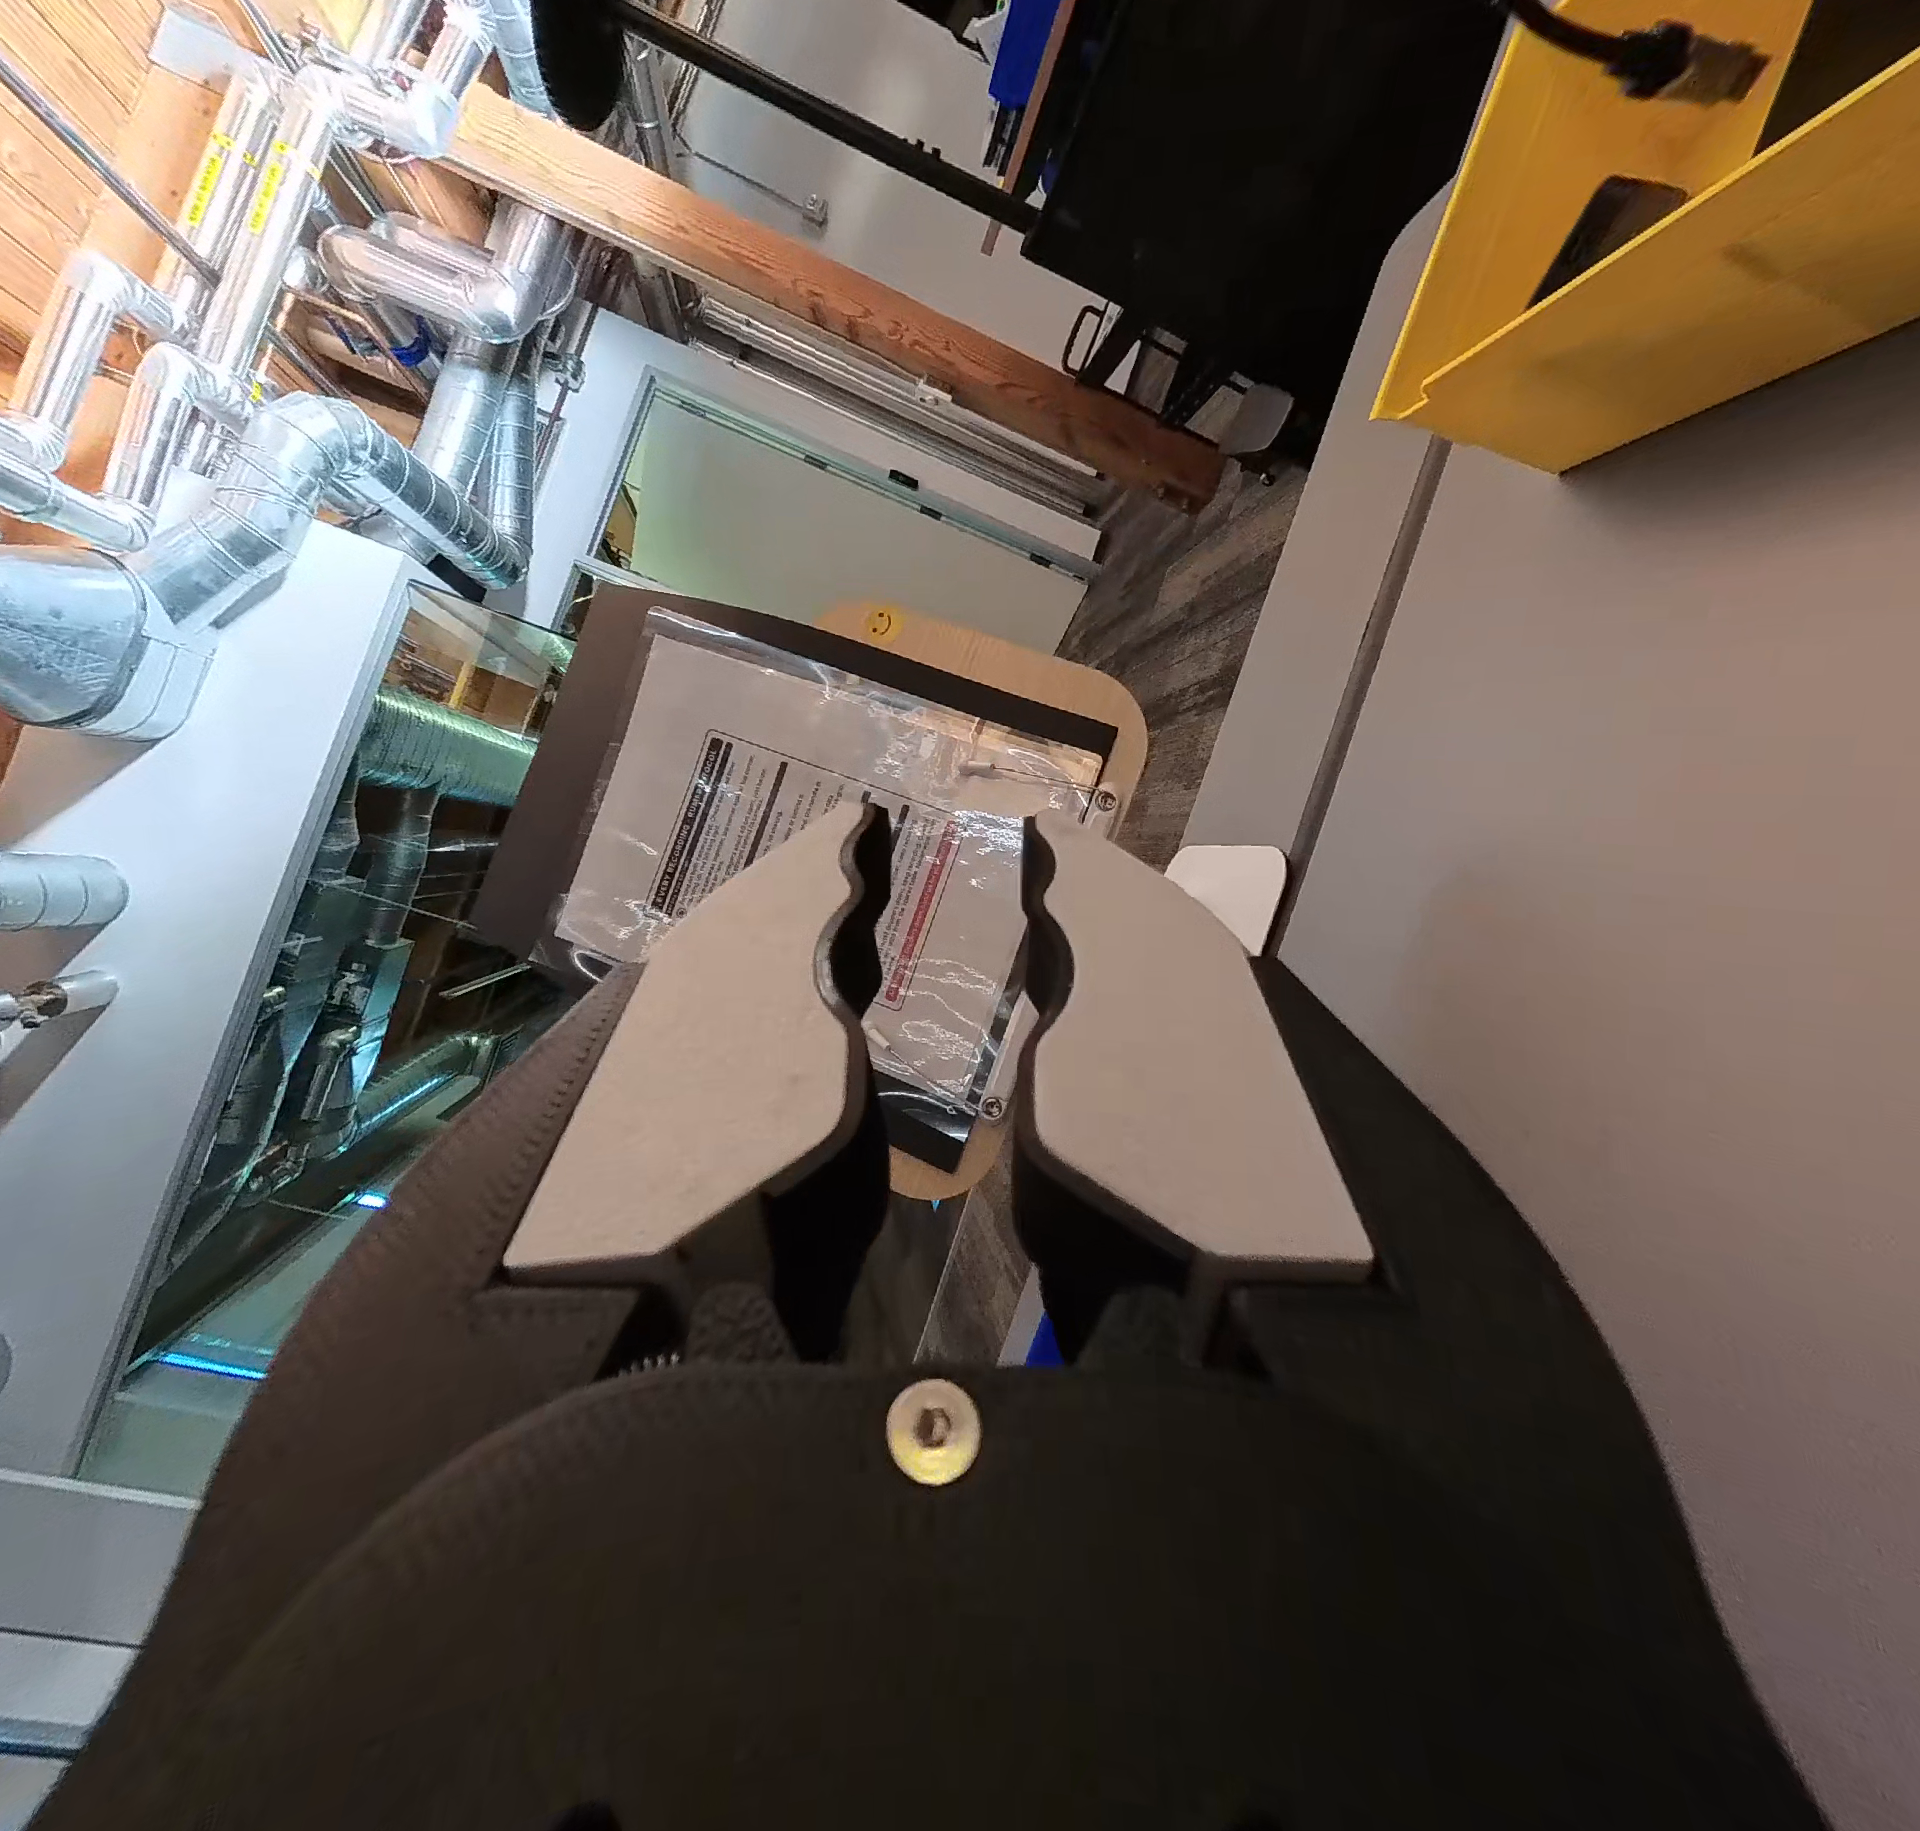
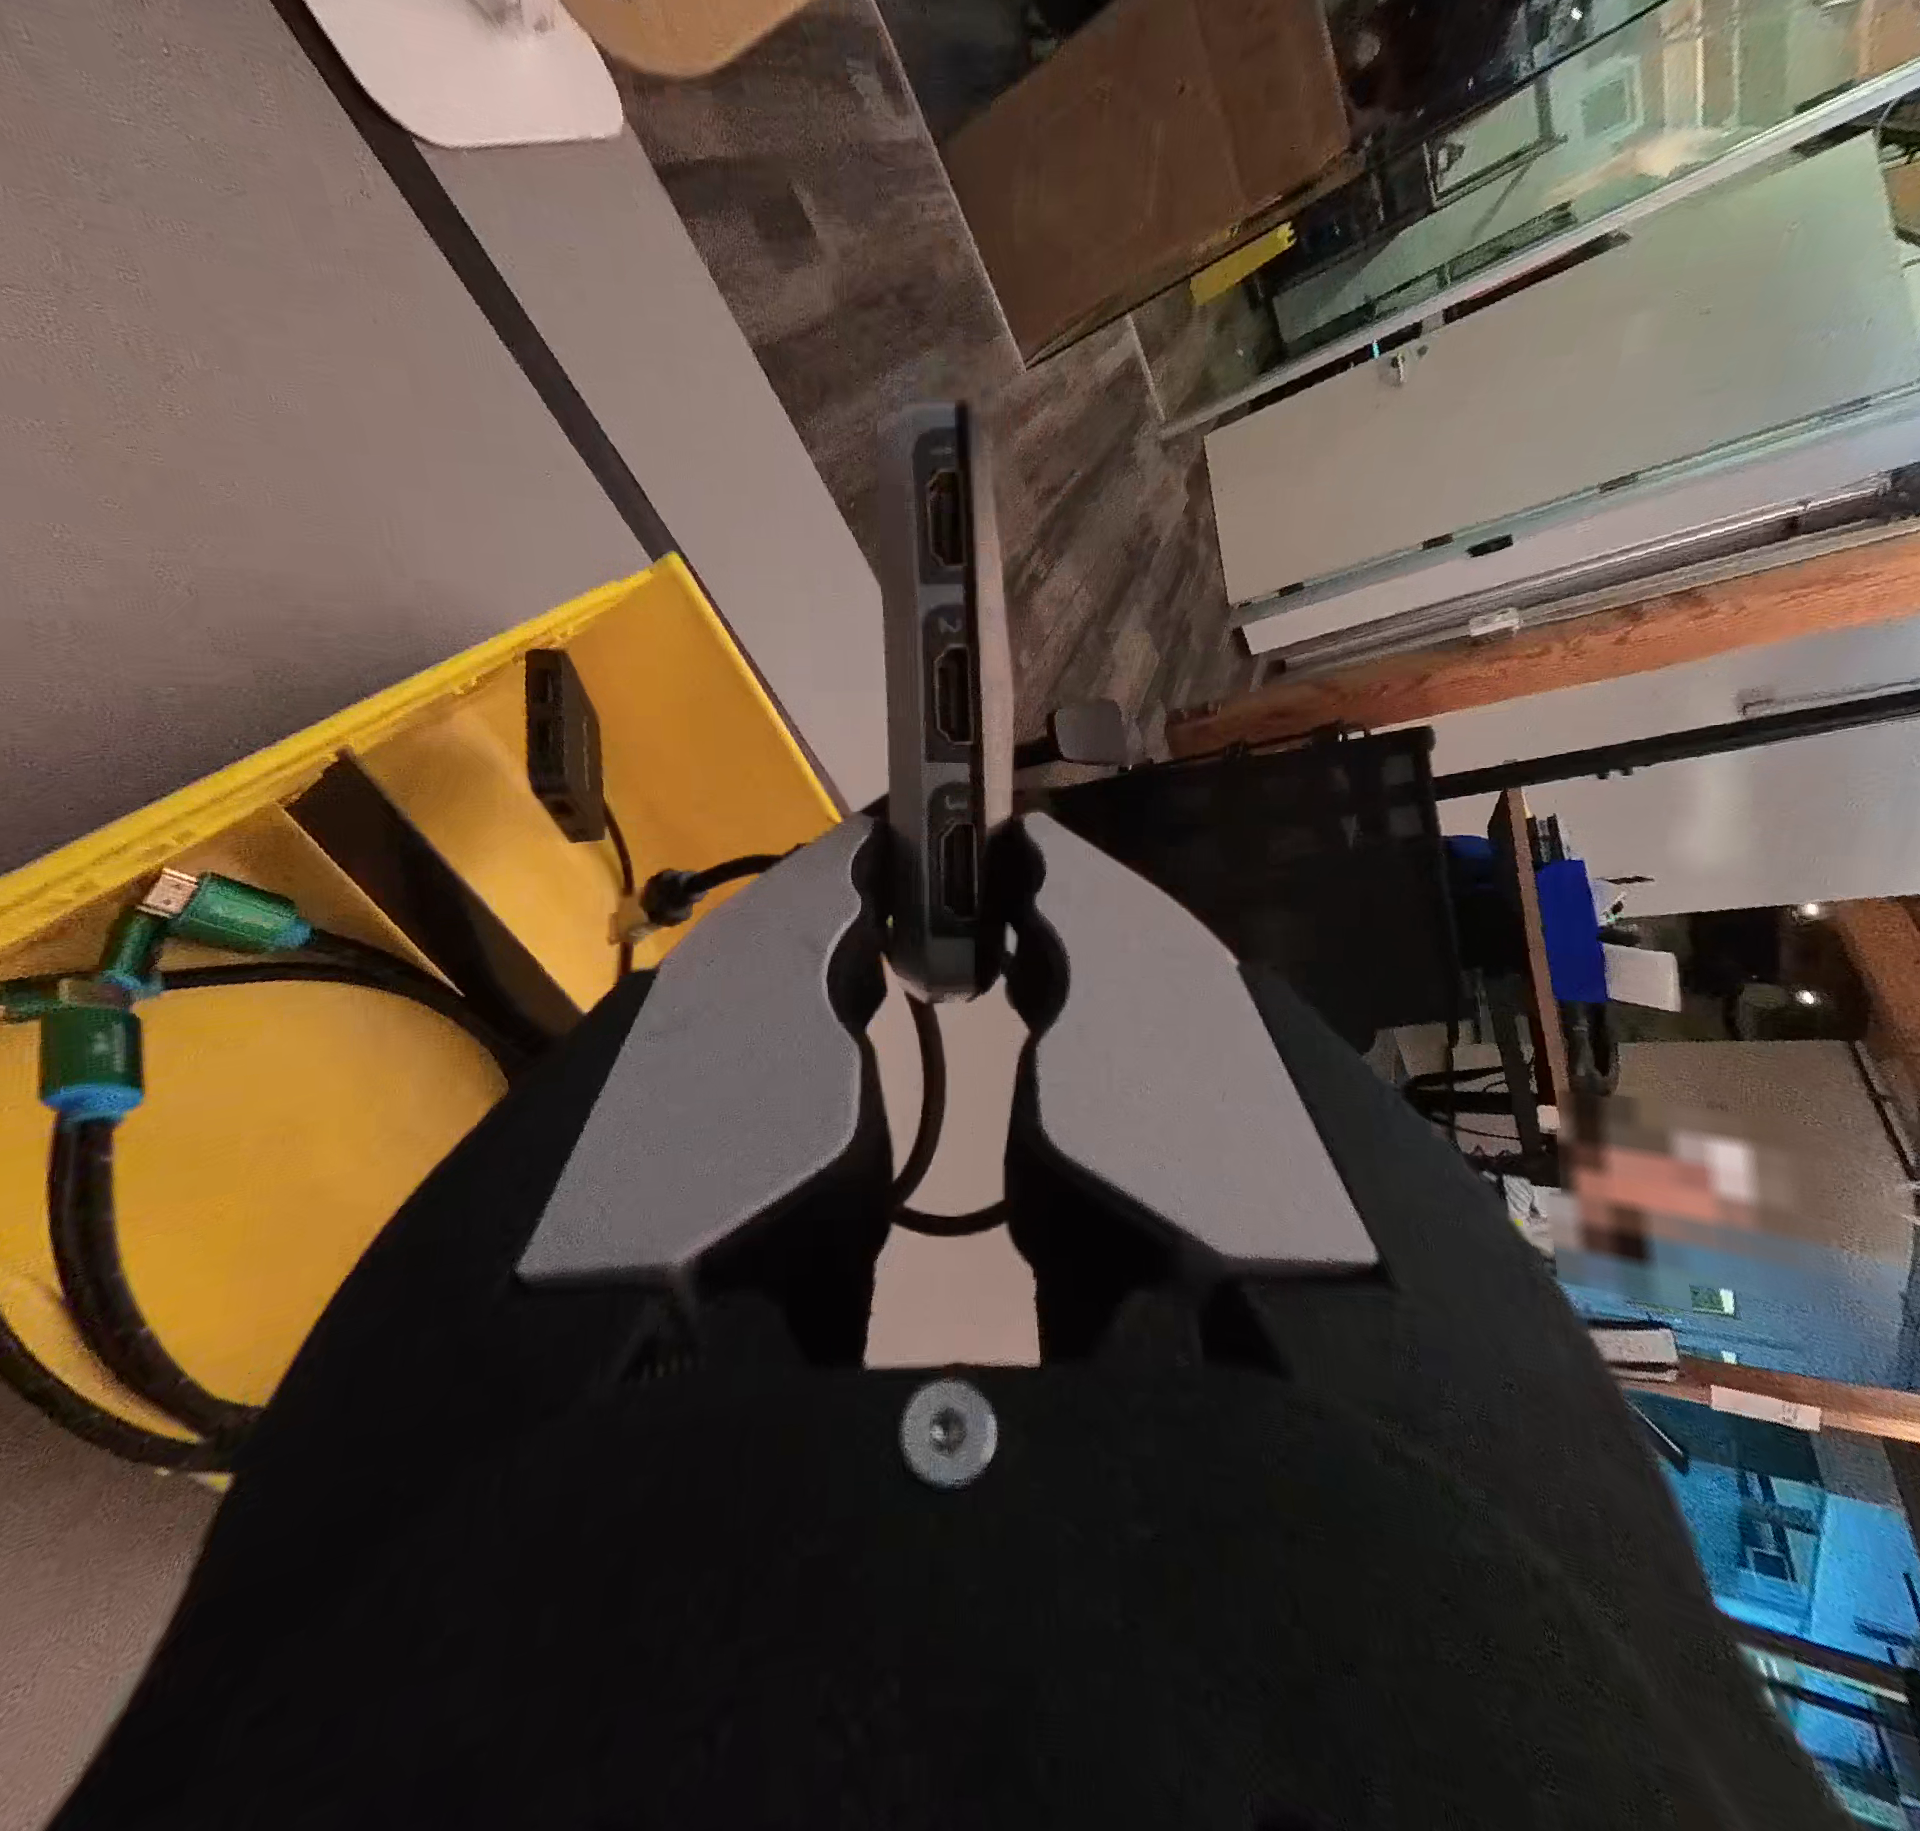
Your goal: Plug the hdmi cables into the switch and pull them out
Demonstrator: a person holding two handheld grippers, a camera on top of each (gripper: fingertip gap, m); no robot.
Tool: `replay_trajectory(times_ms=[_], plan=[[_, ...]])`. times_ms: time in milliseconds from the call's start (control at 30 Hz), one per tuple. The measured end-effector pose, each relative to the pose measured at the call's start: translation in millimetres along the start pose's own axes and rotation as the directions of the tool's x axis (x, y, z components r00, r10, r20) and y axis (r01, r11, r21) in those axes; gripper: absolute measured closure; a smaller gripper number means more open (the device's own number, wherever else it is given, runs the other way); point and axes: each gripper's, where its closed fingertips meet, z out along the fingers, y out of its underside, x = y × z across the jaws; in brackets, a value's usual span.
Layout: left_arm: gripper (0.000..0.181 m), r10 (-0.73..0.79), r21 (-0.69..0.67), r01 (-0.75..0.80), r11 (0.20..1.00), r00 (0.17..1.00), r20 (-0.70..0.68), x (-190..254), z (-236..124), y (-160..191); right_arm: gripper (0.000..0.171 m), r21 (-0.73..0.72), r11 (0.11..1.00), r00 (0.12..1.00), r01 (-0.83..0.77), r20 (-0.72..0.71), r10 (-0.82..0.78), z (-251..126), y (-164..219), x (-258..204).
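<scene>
In the left wrist view the left gripper (image 1: 951, 851) points past the edge of the grey table (image 1: 1621, 950) toward a plastic-wrapped sheet on a wooden board (image 1: 831, 867) at about 12 o'clock; its fingers stand a narrow gap apart with nothing between them. At 1 to 2 o'clock a yellow bin (image 1: 1621, 254) rests on the table, and above it at 1 o'clock a black HDMI plug (image 1: 1688, 67) hangs on its cable, blurred, clear of the bin's rim.

In the right wrist view, at 9 o'clock, the same yellow bin (image 2: 665, 680) holds two green-headed HDMI cables (image 2: 88, 1043) — their thick black braided cords loop along the bin floor, and their plugs lie close together near the left edge. At 10 to 11 o'clock from the fingertips a small black adapter (image 2: 566, 742) leans on the bin's inner wall, a thin lead running down from it. At centre the right gripper (image 2: 940, 908) is closed on the lower end of the grey HDMI switch (image 2: 945, 638), which stands edge-on, pointing to 12 o'clock out over the floor. All three ports on its face are bare, the lowest sitting right between the fingertips. A thin black cord curves below the switch, between the fingers. At 4 o'clock a mosaic patch covers part of the background
</scene>
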Motion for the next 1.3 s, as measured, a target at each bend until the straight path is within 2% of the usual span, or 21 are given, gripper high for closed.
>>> replay_trajectory(times_ms=[100, 200, 300, 433, 500, 567, 633, 733, 967, 1167, 1300], plan=[[0.159, 0.006, -0.009, -0.006, 1.000, 1.000, -0.001, 1, 1, 2, 0.150, -0.012, 1.000, 1.000, 0.022, 0.001, -0.022, 17, 8, -5], [0.159, 0.005, -0.013, -0.005, 1.000, 1.000, -0.002, 1, 1, 2, 0.150, 0.050, 0.999, 0.997, -0.021, 0.078, 0.017, 29, -2, -19], [0.159, 0.012, -0.017, -0.012, 1.000, 1.000, -0.003, 2, 2, 3, 0.150, 0.045, 0.996, 0.989, -0.071, 0.137, 0.064, 47, 0, -34], [0.159, 0.024, -0.023, -0.024, 0.999, 1.000, -0.012, 5, 3, 1, 0.150, -0.091, 0.988, 0.957, -0.122, 0.252, 0.142, 89, 32, -71], [0.160, 0.027, -0.024, -0.027, 0.999, 0.999, -0.019, 8, 4, 0, 0.149, -0.177, 0.976, 0.950, -0.124, 0.263, 0.169, 110, 51, -88], [0.160, 0.028, -0.029, -0.028, 0.999, 0.999, -0.024, 10, 5, 0, 0.143, -0.272, 0.947, 0.920, -0.171, 0.299, 0.252, 126, 66, -105], [0.160, 0.030, -0.044, -0.032, 0.999, 0.999, -0.027, 11, 7, 3, 0.138, -0.301, 0.913, 0.876, -0.276, 0.313, 0.368, 135, 66, -111], [0.160, 0.029, -0.053, -0.031, 0.998, 0.999, -0.031, 11, 8, 5, 0.135, -0.272, 0.883, 0.813, -0.382, 0.356, 0.461, 140, 55, -108], [0.161, 0.032, -0.057, -0.034, 0.998, 0.999, -0.036, 12, 9, 4, 0.126, -0.353, 0.870, 0.698, -0.343, 0.524, 0.488, 139, 49, -141], [0.161, 0.027, -0.058, -0.029, 0.998, 0.999, -0.038, 12, 8, 5, 0.129, -0.345, 0.861, 0.669, -0.374, 0.543, 0.508, 133, 58, -141], [0.161, 0.030, -0.060, -0.033, 0.998, 0.999, -0.045, 13, 8, 5, 0.130, -0.375, 0.899, 0.718, -0.227, 0.559, 0.414, 125, 85, -149]])
